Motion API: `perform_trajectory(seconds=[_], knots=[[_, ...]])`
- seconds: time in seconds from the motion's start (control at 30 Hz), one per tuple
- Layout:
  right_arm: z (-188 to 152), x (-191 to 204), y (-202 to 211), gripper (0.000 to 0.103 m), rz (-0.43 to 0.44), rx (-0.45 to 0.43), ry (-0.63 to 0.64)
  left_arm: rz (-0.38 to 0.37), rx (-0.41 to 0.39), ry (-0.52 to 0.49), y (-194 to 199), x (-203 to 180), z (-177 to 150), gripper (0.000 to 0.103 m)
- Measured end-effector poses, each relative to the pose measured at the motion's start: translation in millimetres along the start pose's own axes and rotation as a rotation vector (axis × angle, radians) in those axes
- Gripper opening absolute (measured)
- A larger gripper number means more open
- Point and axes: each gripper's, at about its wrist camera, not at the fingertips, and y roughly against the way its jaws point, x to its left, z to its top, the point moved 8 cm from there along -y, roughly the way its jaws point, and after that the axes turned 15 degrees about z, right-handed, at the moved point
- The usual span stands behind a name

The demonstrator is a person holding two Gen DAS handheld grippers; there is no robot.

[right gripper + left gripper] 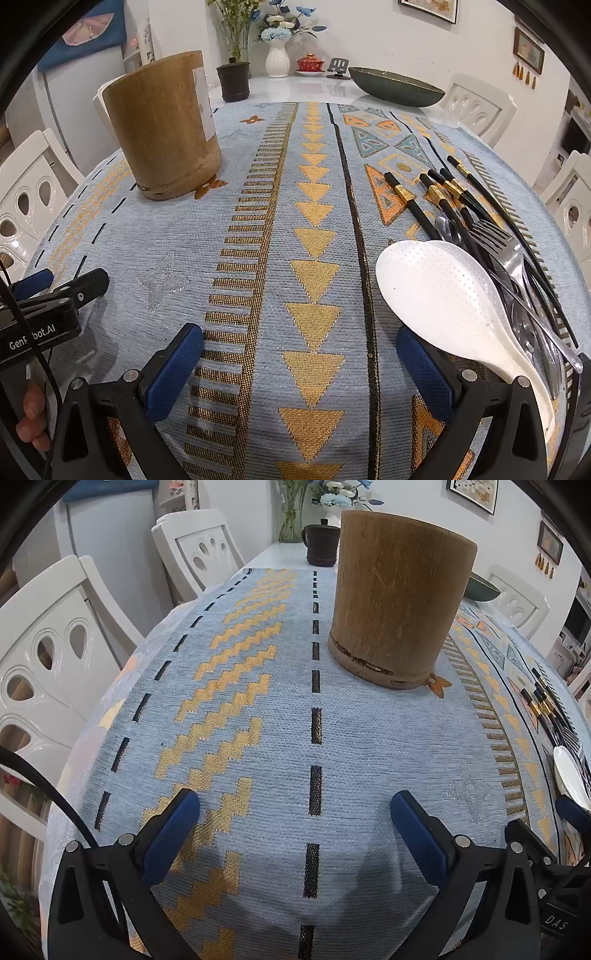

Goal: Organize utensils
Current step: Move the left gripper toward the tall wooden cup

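One wooden holder (162,129) is standing upright on the tablecloth (295,229), and to the right one white rice paddle (447,295) is lying in a loose pile with black chopsticks (413,205) whose gold-banded ends are fanning out, five ends showing, and metal cutlery including at least one fork (498,243); the pieces underneath are overlapping too much to count. The pale blue cloth with gold triangles and zigzags is covering a white table (314,86), where one dark green bowl (395,86), one dark lidded pot (233,81), one white vase of flowers (277,59) and one red lidded cup (311,62) are sitting at the far end; white chairs (55,664) are standing around it and framed pictures are hanging on the walls. The right gripper (299,362) is hovering over bare cloth with its blue-padded fingers (173,373) spread wide and grasping nothing, the paddle's bowl lying just beside its right finger and the holder well ahead to the left. The left gripper (295,830) is likewise hanging released and empty, with the holder (399,598) ahead of it, slightly to the right, and the pile far off at the right edge.
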Motion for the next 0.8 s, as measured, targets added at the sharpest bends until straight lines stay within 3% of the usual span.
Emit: perform_trajectory(seconds=[0.3,0.5,0.63,0.8], knots=[[-0.3,0.0,0.0,0.103,0.002,0.001,-0.002,0.004,0.026,-0.021,1.8,-1.7,1.7,0.103],[-0.2,0.1,0.0,0.103,0.002,0.002,-0.002,-0.071,-0.134,-0.063,24.3,-29.9,37.2,0.103],[-0.1,0.2,0.1,0.103,0.002,0.002,-0.002,-0.133,-0.158,-0.075,17.7,-46.3,60.7,0.102],[-5.0,-5.3,-3.9,0.103,0.021,0.029,-0.006,-0.159,-0.178,-0.071,14.6,-53.1,71.0,0.102]])
